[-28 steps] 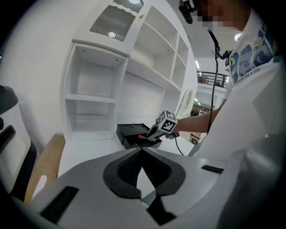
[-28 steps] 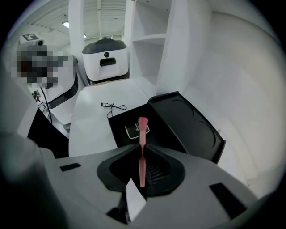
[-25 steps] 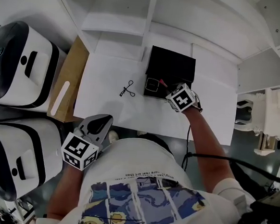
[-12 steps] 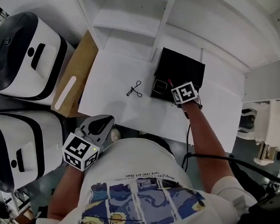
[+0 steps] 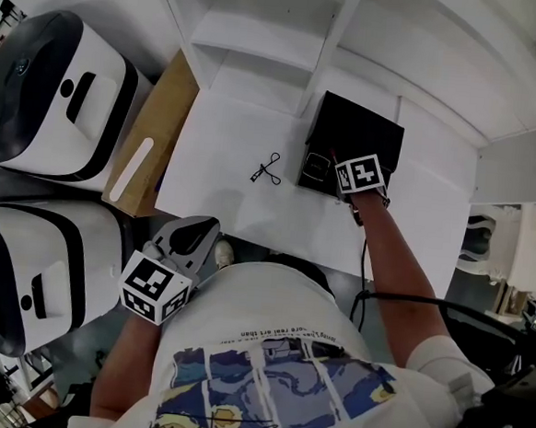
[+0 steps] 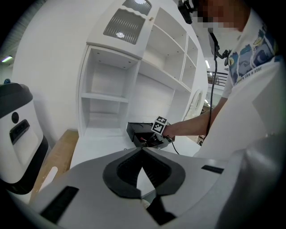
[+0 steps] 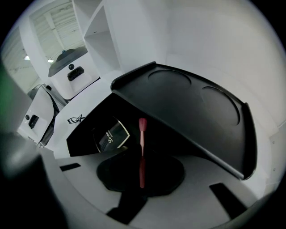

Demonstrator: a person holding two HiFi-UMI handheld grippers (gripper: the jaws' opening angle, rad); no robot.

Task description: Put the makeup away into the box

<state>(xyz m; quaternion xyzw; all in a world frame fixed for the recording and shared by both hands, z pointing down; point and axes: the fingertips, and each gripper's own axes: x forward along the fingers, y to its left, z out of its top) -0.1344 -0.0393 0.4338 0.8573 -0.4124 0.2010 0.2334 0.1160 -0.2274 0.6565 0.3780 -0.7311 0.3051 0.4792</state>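
A white bench is seen from above, backed by open white shelving. A brown board is set against the bench's left edge, and two white-and-black machines are seen beyond it. A black box is placed toward the back of the bench with its lid raised. The right gripper is pointed steeply down at the box. A slim pink makeup stick is clamped between its narrow jaws, the tip reaching into the box beside a dark printed packet. A small black wire tool is left on the bench, left of the box. The left gripper is held off the bench, its jaws closed together on nothing.
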